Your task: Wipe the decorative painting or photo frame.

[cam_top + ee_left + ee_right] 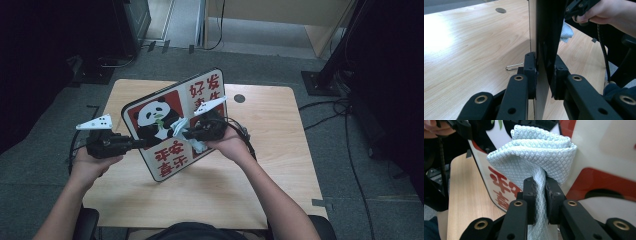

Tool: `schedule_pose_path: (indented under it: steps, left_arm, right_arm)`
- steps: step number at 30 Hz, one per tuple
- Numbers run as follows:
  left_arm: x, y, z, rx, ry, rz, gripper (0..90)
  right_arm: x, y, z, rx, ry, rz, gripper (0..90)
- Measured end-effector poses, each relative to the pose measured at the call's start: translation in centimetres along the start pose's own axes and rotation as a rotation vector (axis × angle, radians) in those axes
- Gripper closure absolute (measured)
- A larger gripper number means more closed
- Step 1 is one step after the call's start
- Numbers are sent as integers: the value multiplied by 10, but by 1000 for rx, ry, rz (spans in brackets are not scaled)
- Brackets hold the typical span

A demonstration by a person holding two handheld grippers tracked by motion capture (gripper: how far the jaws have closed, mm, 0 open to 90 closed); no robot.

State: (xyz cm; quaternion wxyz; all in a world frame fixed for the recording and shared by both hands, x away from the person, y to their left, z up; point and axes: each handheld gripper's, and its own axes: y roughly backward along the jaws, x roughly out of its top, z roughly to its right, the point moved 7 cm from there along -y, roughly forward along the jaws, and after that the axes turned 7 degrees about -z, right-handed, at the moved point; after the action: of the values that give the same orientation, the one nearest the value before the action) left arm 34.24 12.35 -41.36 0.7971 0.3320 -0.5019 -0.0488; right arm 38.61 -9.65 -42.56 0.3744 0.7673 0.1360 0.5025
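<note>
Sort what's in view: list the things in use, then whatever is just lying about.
In use: board, clamped on edge by the left gripper; cloth, pinched by the right gripper against the board's face.
Lying about: paper clip on the table.

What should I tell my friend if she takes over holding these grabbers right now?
Left gripper: shut on the edge of the panda board, holding it tilted up off the table.
Right gripper: shut on a folded pale cloth, pressed against the board's picture side.
Done: board lifted, cloth on it.
Left: probably wiping the board, then laying it down. A paper clip lies on the table.
</note>
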Motion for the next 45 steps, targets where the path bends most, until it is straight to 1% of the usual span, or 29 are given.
schedule_pose_path:
  steps: [5, 10, 23, 29, 31, 33, 34, 35, 36, 39, 43, 45]
  left_arm:
    - [0, 0, 0, 2, -1, 1, 785]
    - [0, 0, 0, 2, -1, 1, 785]
    - [0, 0, 0, -1, 1, 1, 785]
    - [0, 0, 0, -1, 2, 1, 785]
    - [0, 0, 0, 1, 2, 0, 785]
    - [0, 0, 1, 0, 0, 1, 785]
    - [0, 0, 0, 1, 0, 1, 785]
    - [0, 0, 0, 0, 1, 1, 785]
    - [0, 0, 0, 0, 1, 1, 785]
    - [0, 0, 0, -1, 1, 1, 785]
    - [0, 0, 0, 0, 1, 1, 785]
    - [0, 0, 0, 0, 1, 1, 785]
  right_arm:
    - [-9, -6, 1, 3, -4, -1, 809]
    - [-18, -12, 1, 10, -12, 11, 809]
    - [-52, -33, 4, 24, -31, -19, 806]
    - [-65, -43, 5, 28, -32, -17, 804]
    - [-71, -47, 4, 31, -40, -18, 804]
    - [-76, -50, 4, 34, -48, -33, 804]
    - [-80, -53, 5, 25, -40, -48, 805]
    - [-83, -54, 5, 25, -42, -56, 805]
    - [-86, -56, 5, 27, -52, -62, 804]
    - [-92, -60, 6, 35, -60, -59, 805]
    - [-98, -63, 7, 34, -56, -52, 805]
    - [-103, -66, 7, 30, -57, -58, 805]
